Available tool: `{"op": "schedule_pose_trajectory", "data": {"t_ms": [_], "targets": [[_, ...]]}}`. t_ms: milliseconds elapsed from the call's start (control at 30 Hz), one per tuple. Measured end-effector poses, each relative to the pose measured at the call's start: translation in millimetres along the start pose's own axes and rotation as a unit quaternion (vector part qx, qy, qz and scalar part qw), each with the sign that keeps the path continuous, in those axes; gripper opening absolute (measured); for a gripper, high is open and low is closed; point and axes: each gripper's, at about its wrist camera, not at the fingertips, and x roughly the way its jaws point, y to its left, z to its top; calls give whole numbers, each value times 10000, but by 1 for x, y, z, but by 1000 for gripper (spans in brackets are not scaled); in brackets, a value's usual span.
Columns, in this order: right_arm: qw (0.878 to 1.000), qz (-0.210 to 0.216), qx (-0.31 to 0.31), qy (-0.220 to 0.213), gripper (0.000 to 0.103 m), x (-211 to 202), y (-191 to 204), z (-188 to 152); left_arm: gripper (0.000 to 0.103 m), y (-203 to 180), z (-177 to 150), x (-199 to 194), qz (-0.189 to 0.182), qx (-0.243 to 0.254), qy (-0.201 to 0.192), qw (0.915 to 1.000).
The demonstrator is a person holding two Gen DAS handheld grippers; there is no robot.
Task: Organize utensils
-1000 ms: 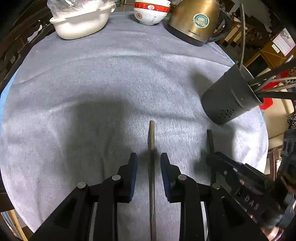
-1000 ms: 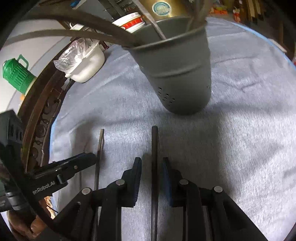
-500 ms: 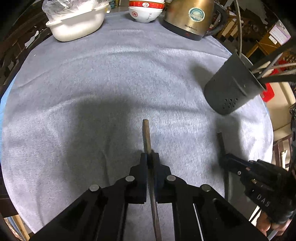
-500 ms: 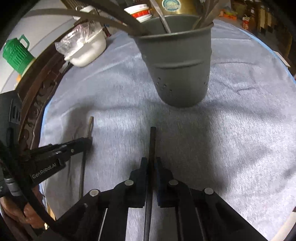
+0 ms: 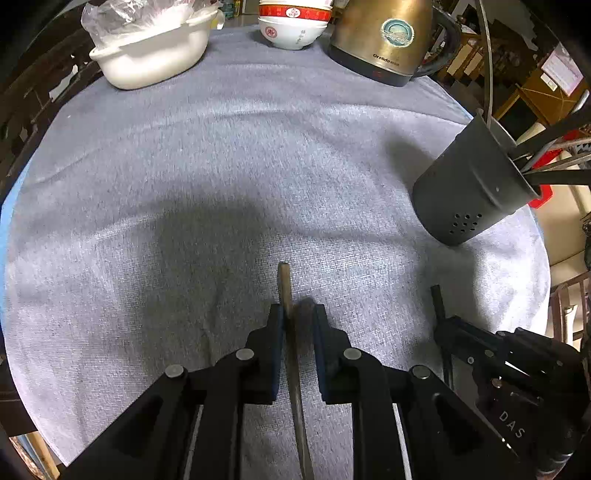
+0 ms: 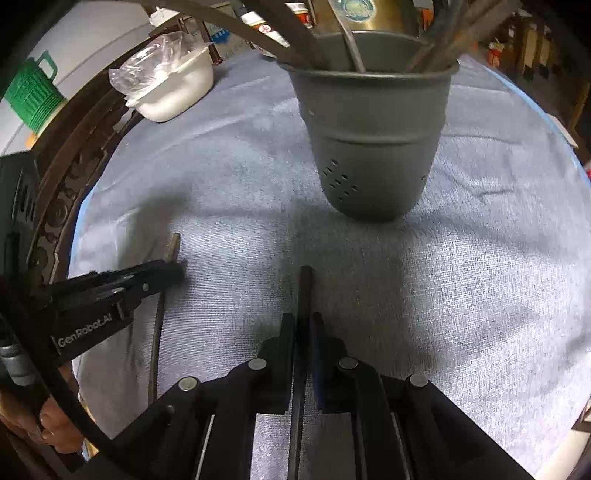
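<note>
Chopsticks are the work here: a brown chopstick (image 5: 284,284) and a dark chopstick (image 6: 306,291), both thin and straight, lying on the counter (image 5: 221,147) and pointing away from the cameras. The left hand-held gripper (image 5: 297,314) has just been opening; the brown one sits between its jaws against the left pad, with a gap to the other. The right hand-held gripper (image 6: 303,321) is clamped on the dark chopstick.

Only the left view shows the brass-coloured kettle (image 5: 384,33) in full, with stacked red-and-white bowls (image 5: 291,29) beside it. Only the right view shows a green jug (image 6: 31,96) off the counter's edge and looks into the grey perforated holder (image 6: 373,147), which stands upright, crowded with utensils. A white dish (image 5: 155,55) covered in plastic appears in both.

Grey cloth covers the round counter; dark, cluttered furniture lies beyond.
</note>
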Motion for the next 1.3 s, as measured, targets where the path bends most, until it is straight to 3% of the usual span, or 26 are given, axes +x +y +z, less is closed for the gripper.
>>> {"op": "schedule_pose_trajectory", "data": {"t_ms": [67, 233, 633, 1300], "targets": [[10000, 15, -13, -25, 10, -1, -1, -1, 7, -3, -1, 1, 94, 51, -28, 9999], [9999, 83, 30, -50, 10, -2, -1, -2, 5, -9, -8, -2, 261, 79, -110, 9996], [9987, 387, 308, -158, 8, -6, -4, -6, 5, -30, -23, -51, 794, 346, -976, 9914], [9856, 713, -8, -1533, 8, -98, 18, -4, 5, -41, -22, -117, 704, 496, -1662, 9823]]}}
